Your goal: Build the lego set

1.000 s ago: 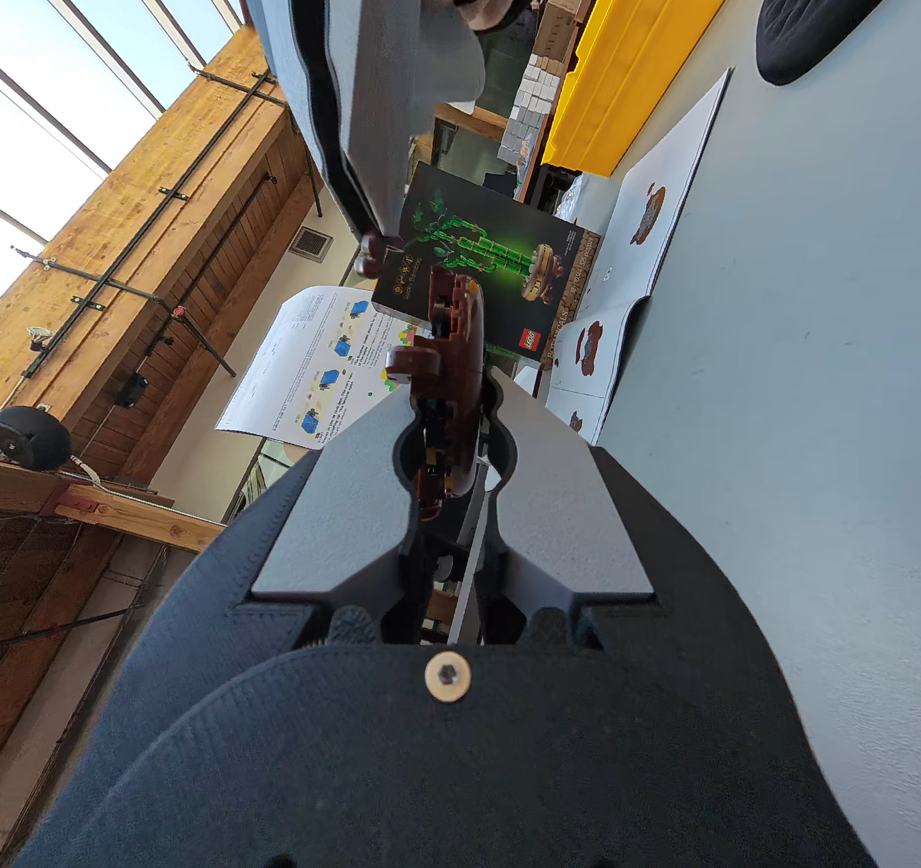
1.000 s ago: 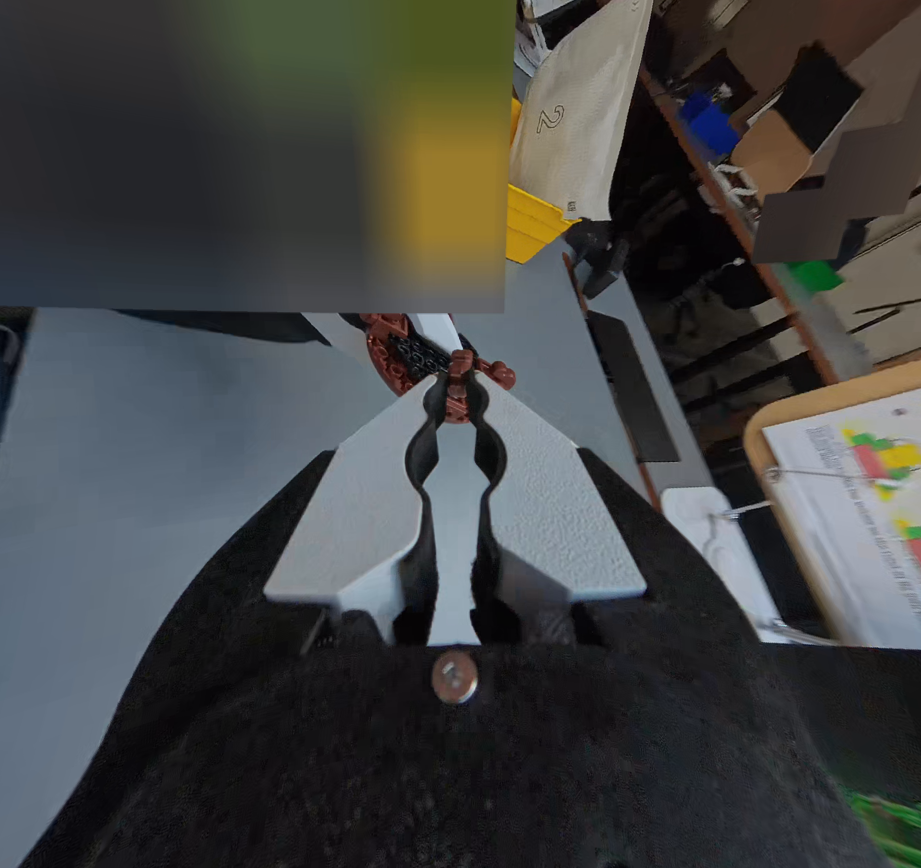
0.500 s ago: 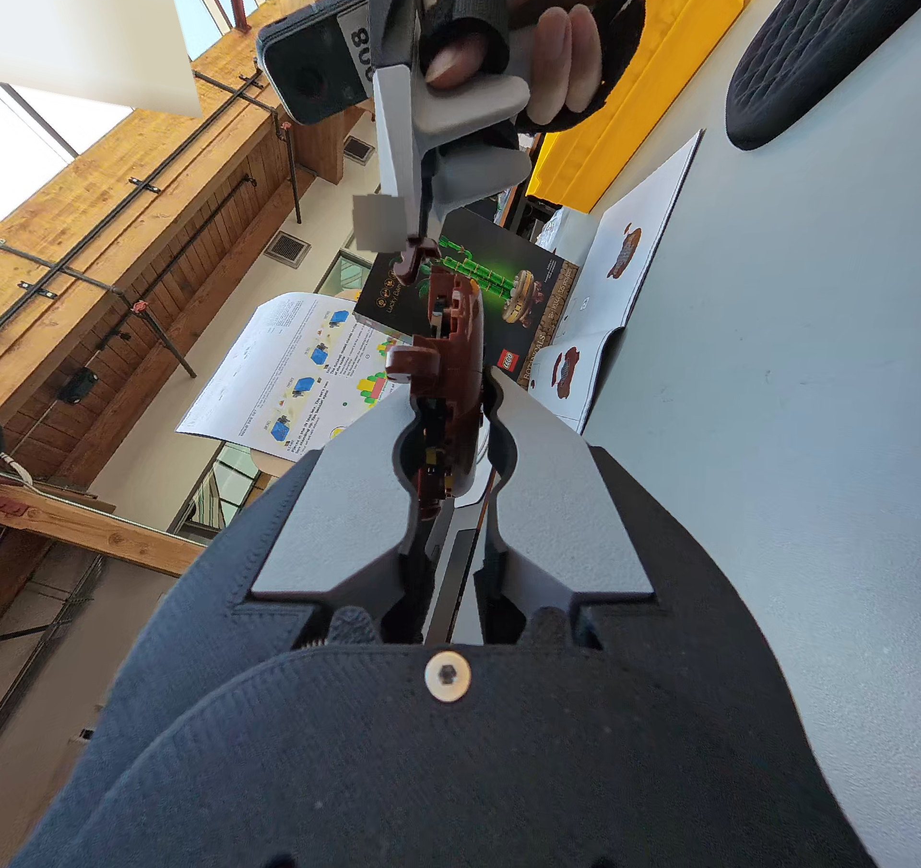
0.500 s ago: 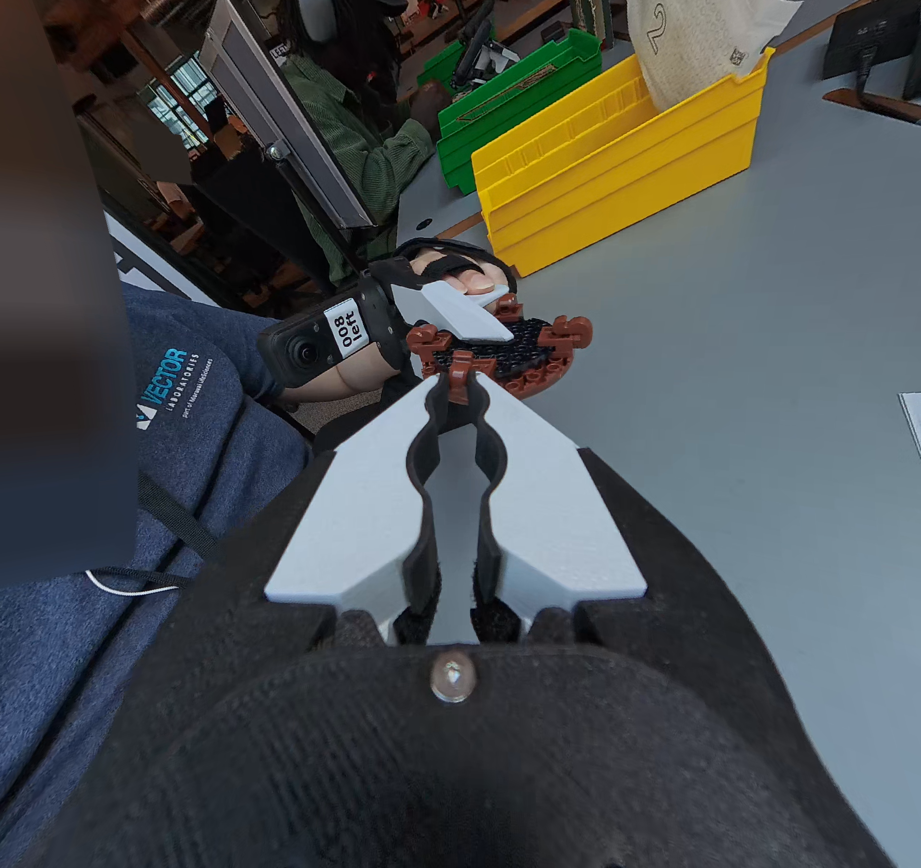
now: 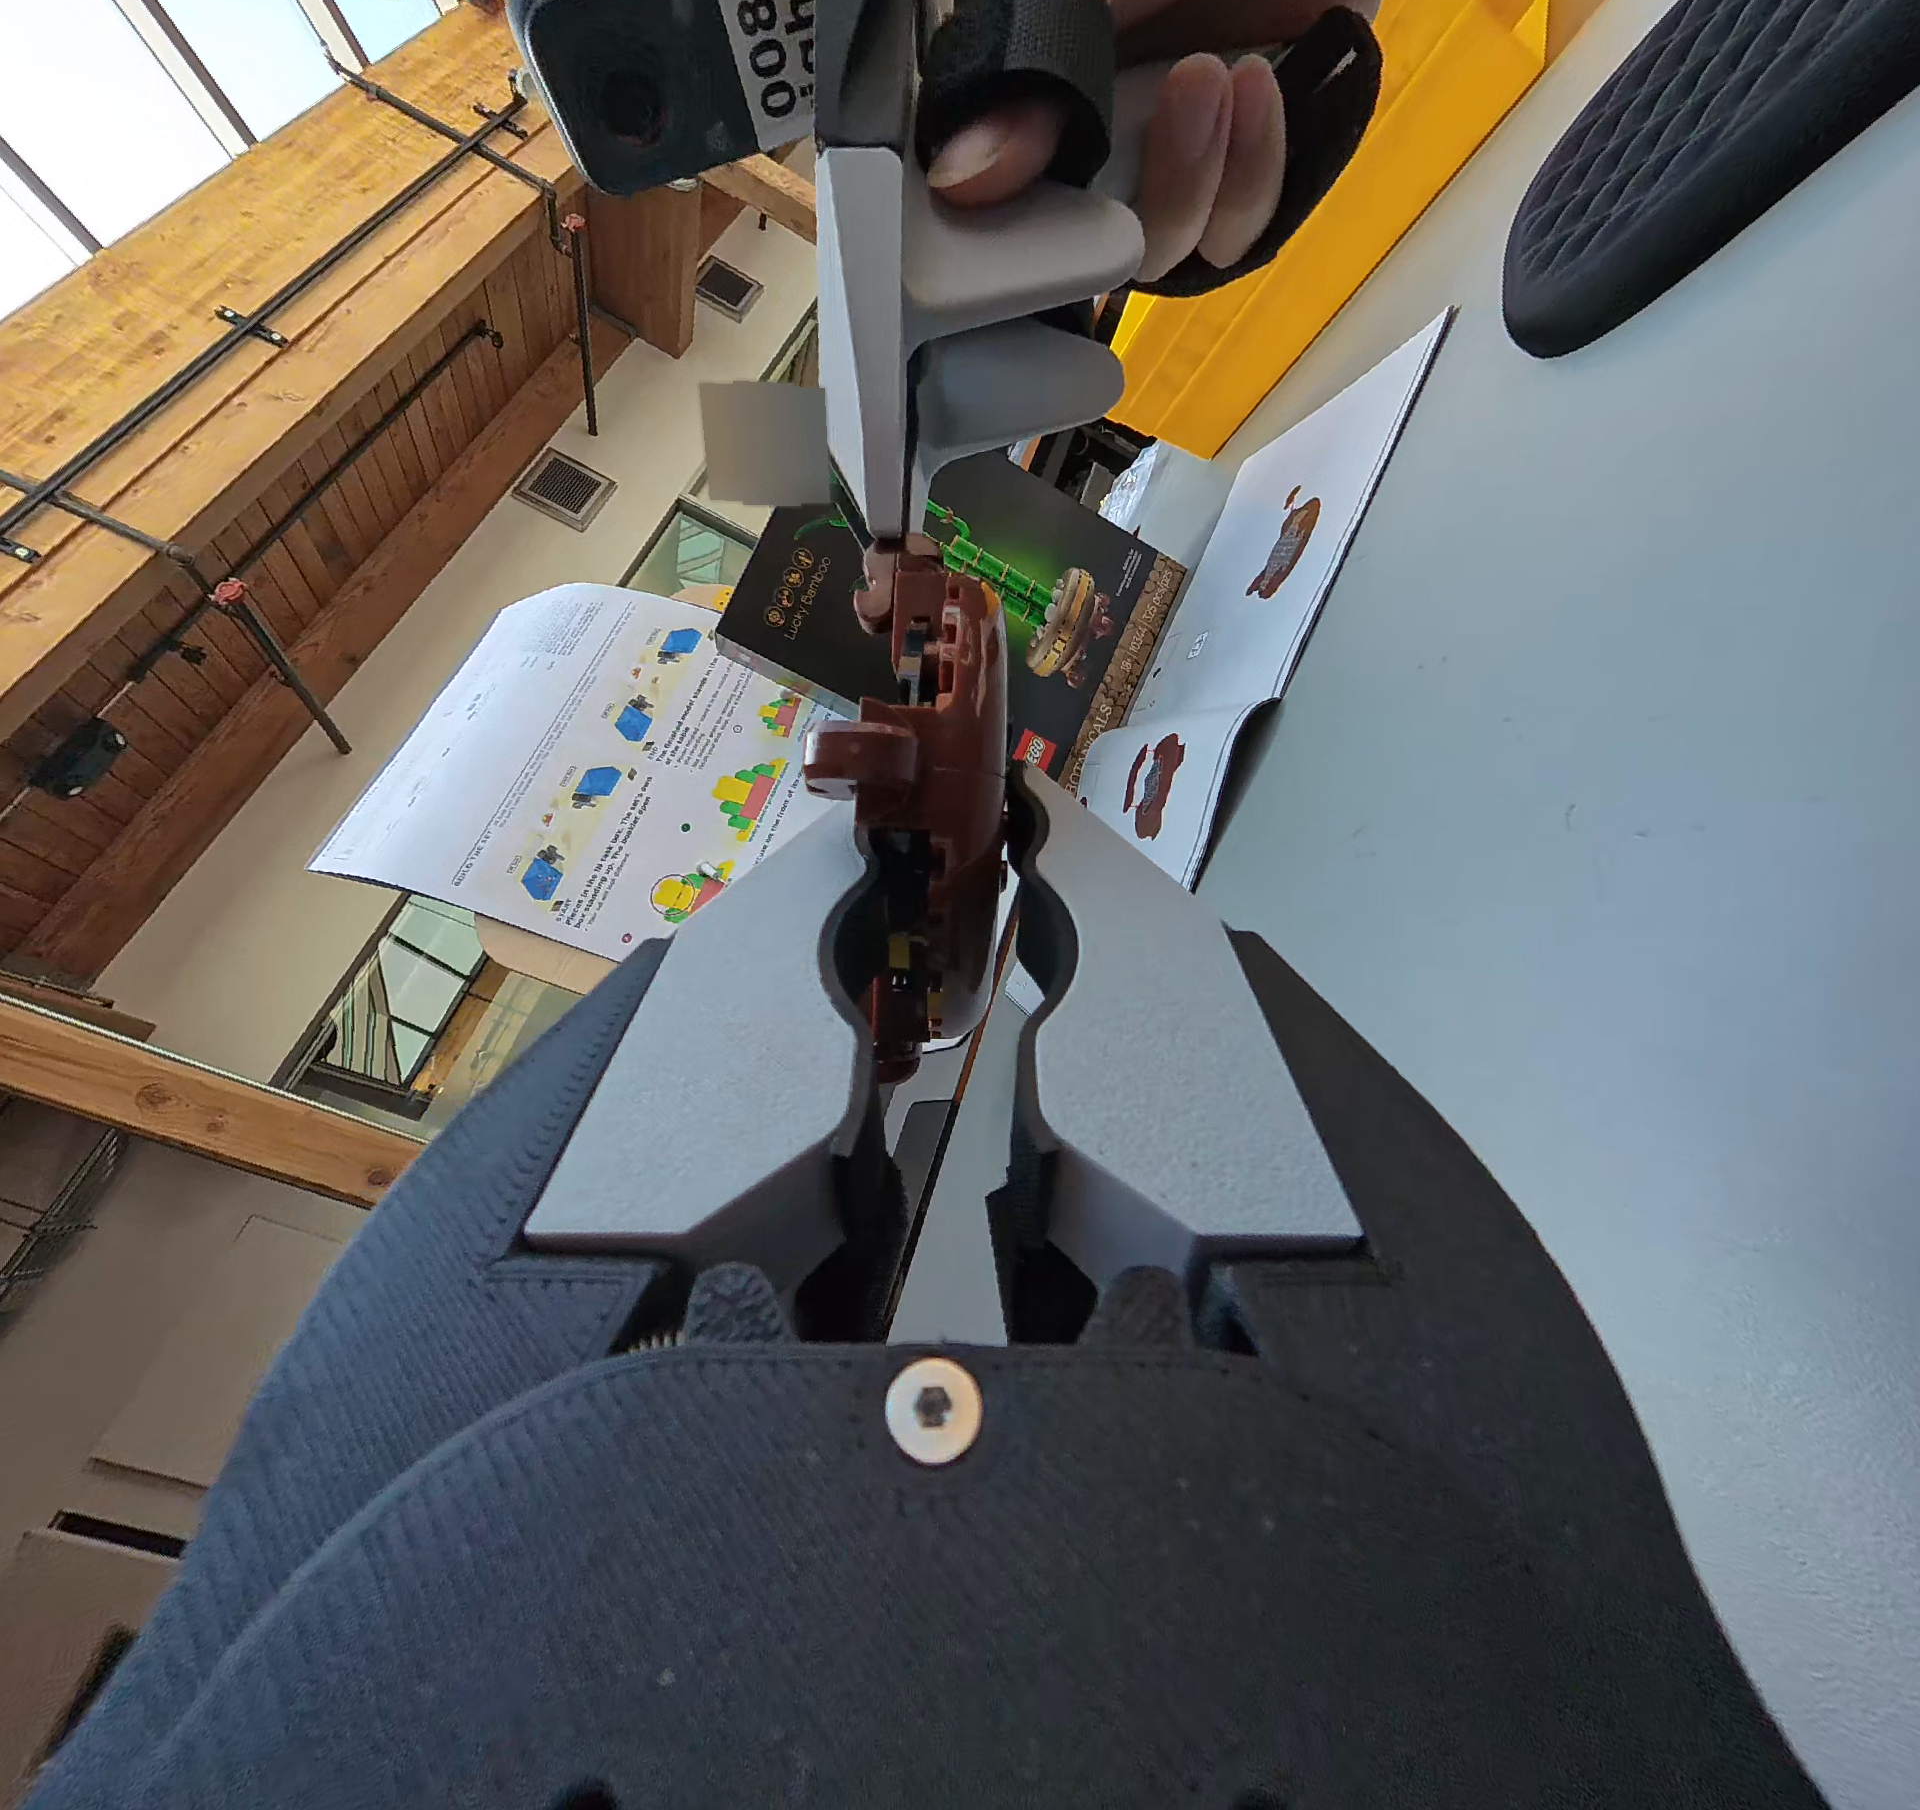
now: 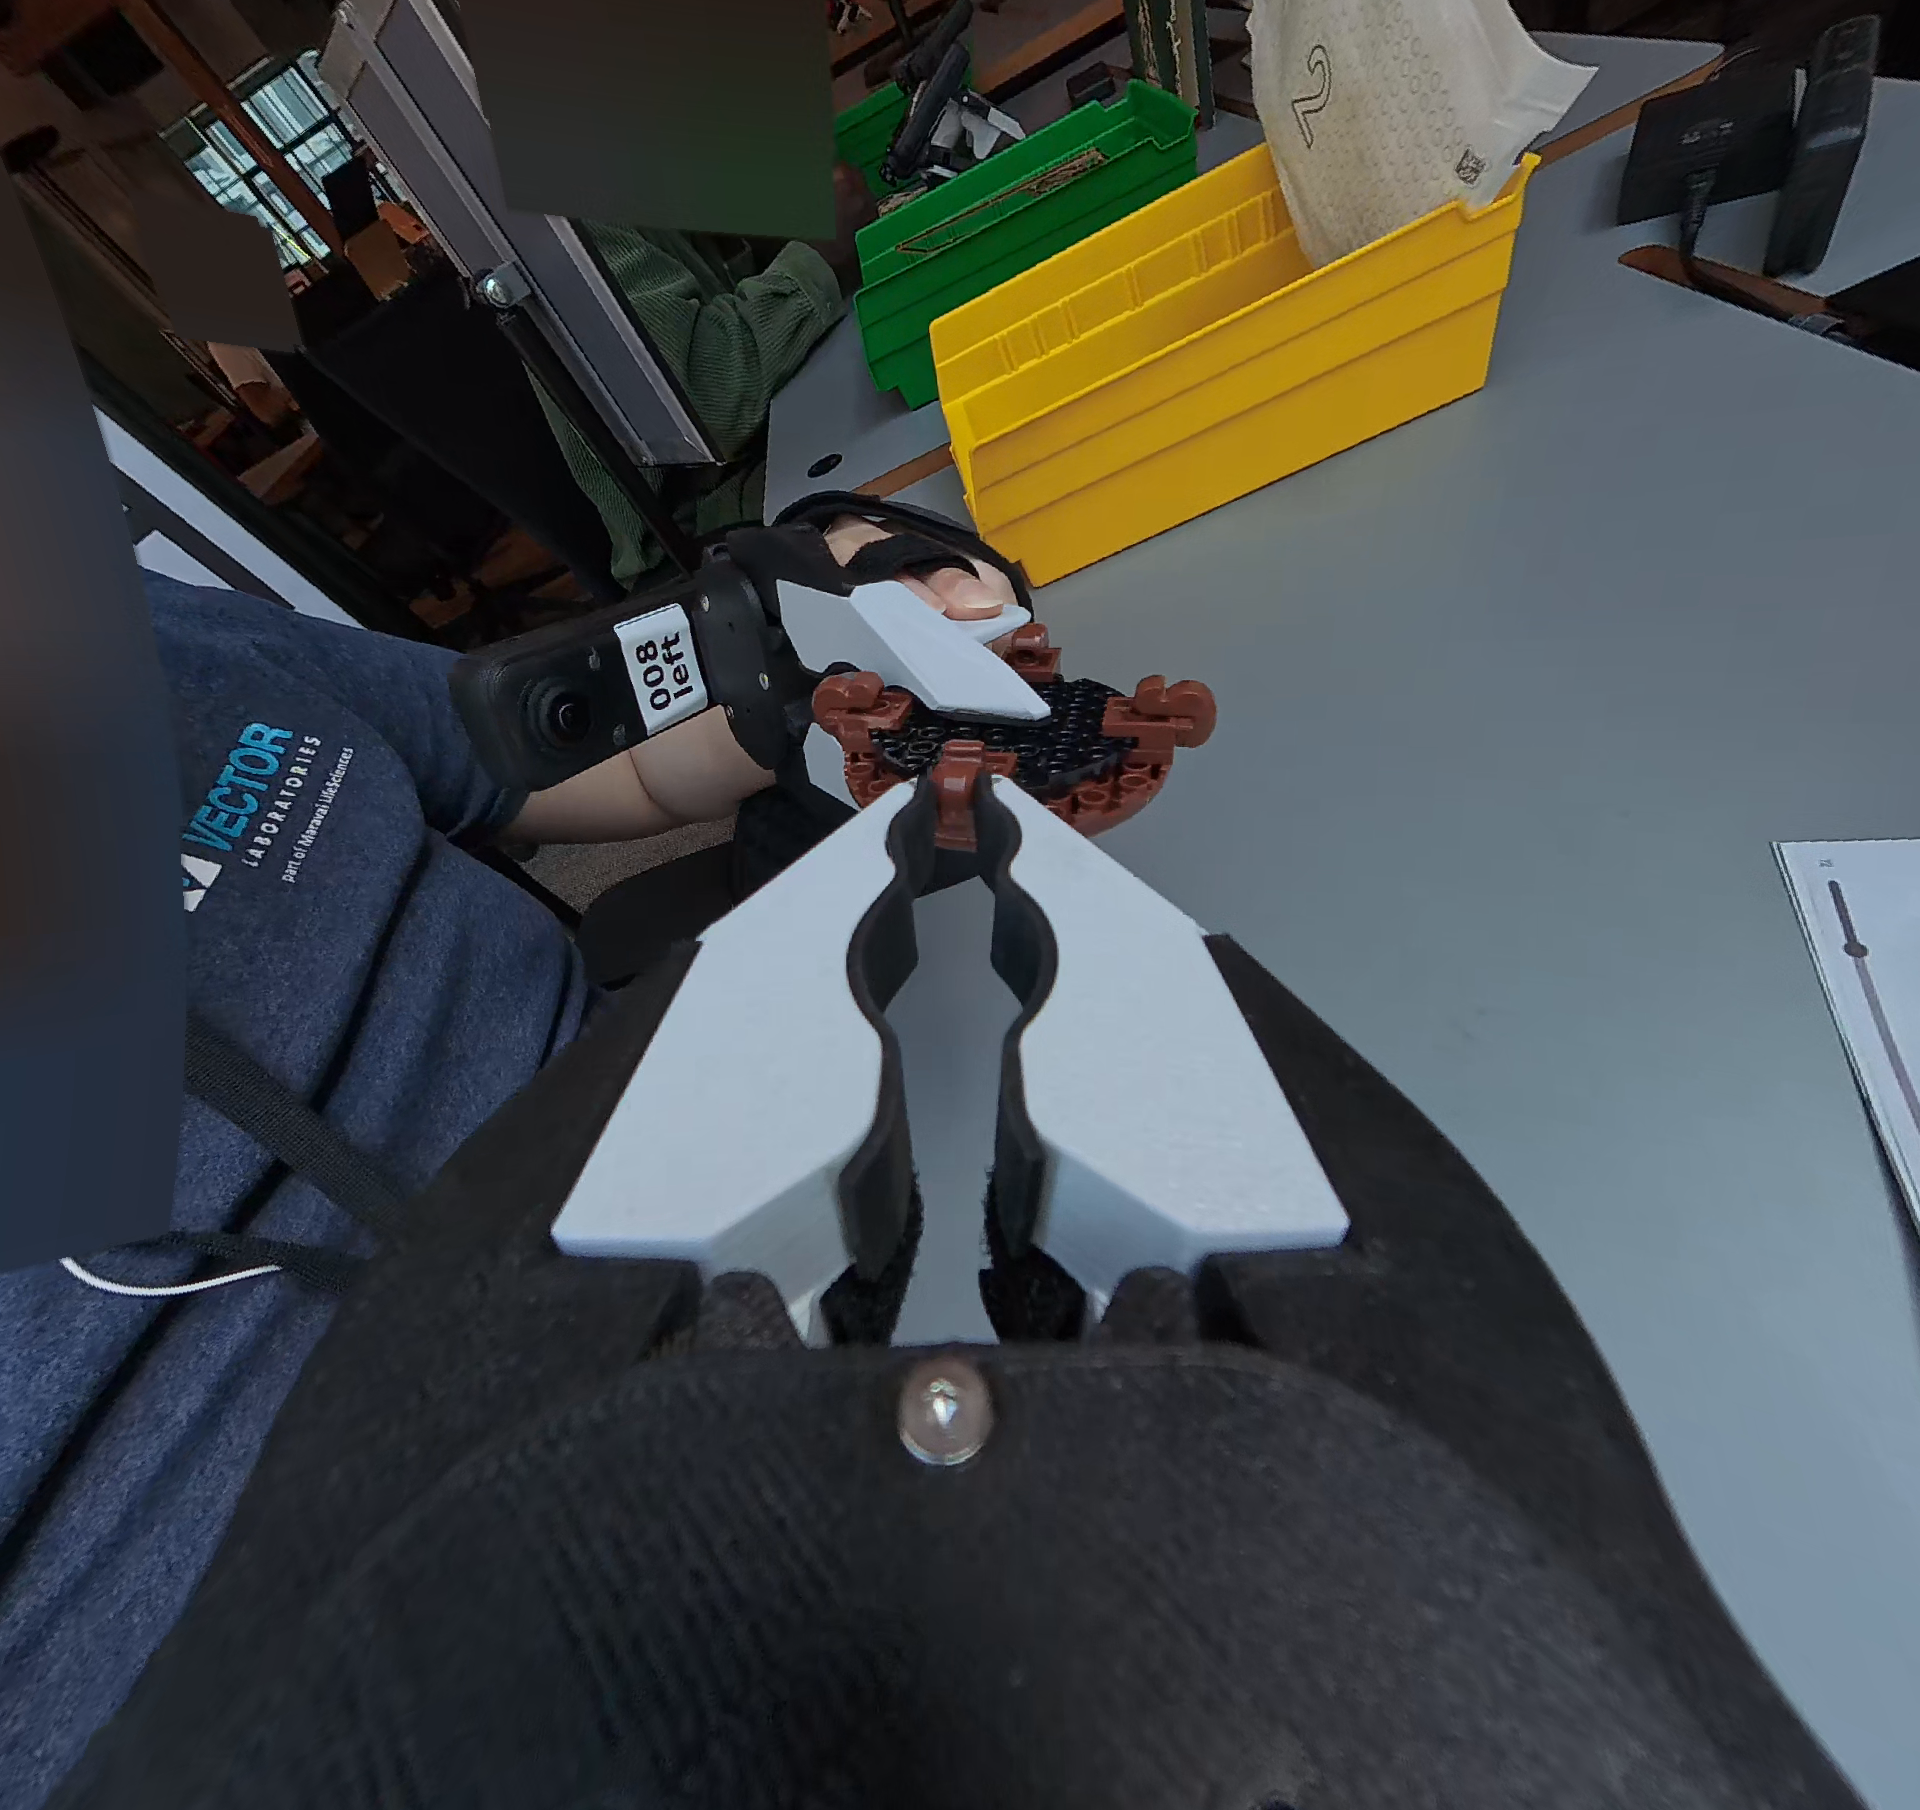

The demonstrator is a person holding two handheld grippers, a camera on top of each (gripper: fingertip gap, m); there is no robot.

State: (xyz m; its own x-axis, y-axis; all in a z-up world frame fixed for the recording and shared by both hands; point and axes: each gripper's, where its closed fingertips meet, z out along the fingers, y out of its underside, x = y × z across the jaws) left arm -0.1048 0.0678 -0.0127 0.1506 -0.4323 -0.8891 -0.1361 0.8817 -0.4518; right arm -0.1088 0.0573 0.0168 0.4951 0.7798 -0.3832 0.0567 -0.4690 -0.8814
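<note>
left tongs (image 5: 930, 804) squeeze brown base (image 5: 940, 784); right tongs (image 6: 961, 804) pinch small brown piece (image 6: 958, 794) | risk: crooked push pops piece off

- Your left wrist view is bright, daylit by overexposed windows (image 5: 125, 98) at upper left.
- Your right wrist view has a dim background; both curve at edges.

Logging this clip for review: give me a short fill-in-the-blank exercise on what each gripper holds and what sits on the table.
1. The left gripper is shut on the round brown ____.
2. The right gripper pinches a small ____ piece at the assembly's rim.
3. The white bag stands in the ____ bin.
4. Behind that bin sits a ____ bin.

Missing words: lego assembly; brown; yellow; green
</note>
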